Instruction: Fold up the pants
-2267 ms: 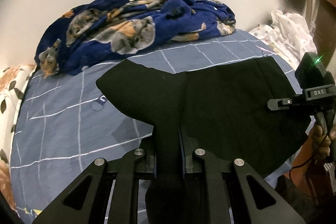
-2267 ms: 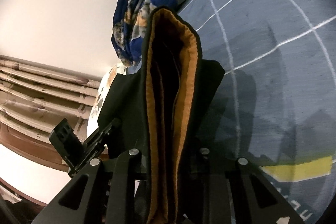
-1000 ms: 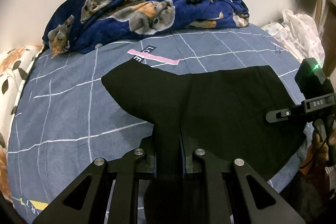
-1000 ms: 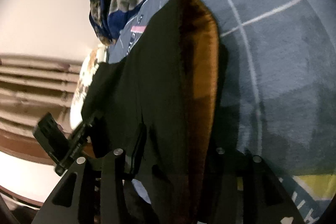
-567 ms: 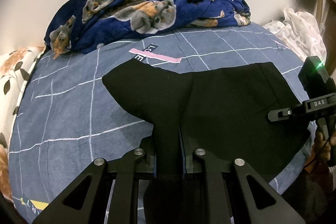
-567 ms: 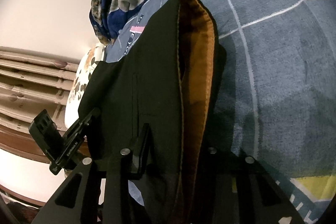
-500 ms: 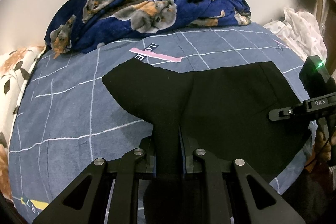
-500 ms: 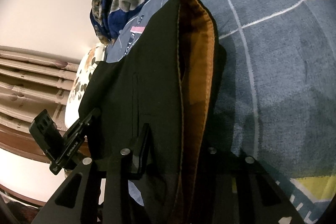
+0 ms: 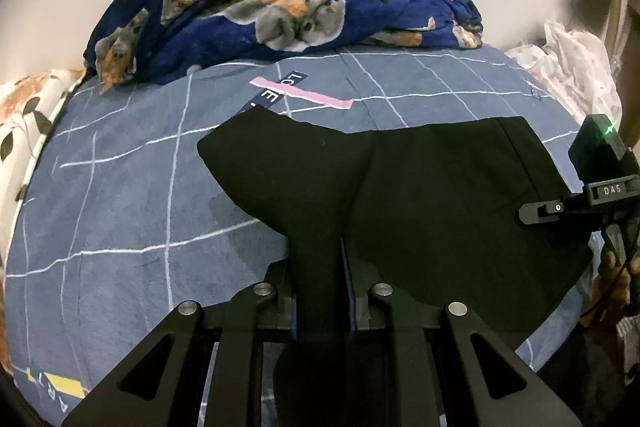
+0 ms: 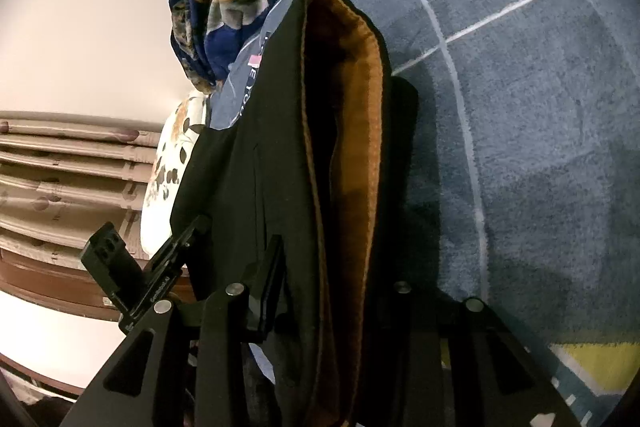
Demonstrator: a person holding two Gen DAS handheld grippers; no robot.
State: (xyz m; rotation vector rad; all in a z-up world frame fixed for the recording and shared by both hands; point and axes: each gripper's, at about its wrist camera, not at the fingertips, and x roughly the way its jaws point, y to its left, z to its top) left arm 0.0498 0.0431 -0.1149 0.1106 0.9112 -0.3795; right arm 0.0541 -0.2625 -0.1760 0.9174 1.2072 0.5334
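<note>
Black pants (image 9: 420,187) lie spread on the blue checked bedspread (image 9: 120,211). My left gripper (image 9: 316,267) is shut on a bunched strip of the pants fabric at the near edge. My right gripper (image 10: 320,291) is shut on the waistband end, whose orange-brown lining (image 10: 356,155) gapes open towards the camera. The right gripper's body (image 9: 592,187) shows at the right edge of the pants in the left wrist view, and the left gripper's body (image 10: 132,275) shows at lower left in the right wrist view.
A dark blue dog-print blanket (image 9: 280,11) is heaped at the far side of the bed. A floral pillow (image 9: 24,123) lies at the left and a white dotted cloth (image 9: 572,67) at the far right. A wooden headboard (image 10: 60,163) stands beyond the pillow.
Both grippers keep their hold. The pants have come down from being held up over the bed to lying flatter on the bedspread, a bit nearer to me; in the last half second almost nothing moves.
</note>
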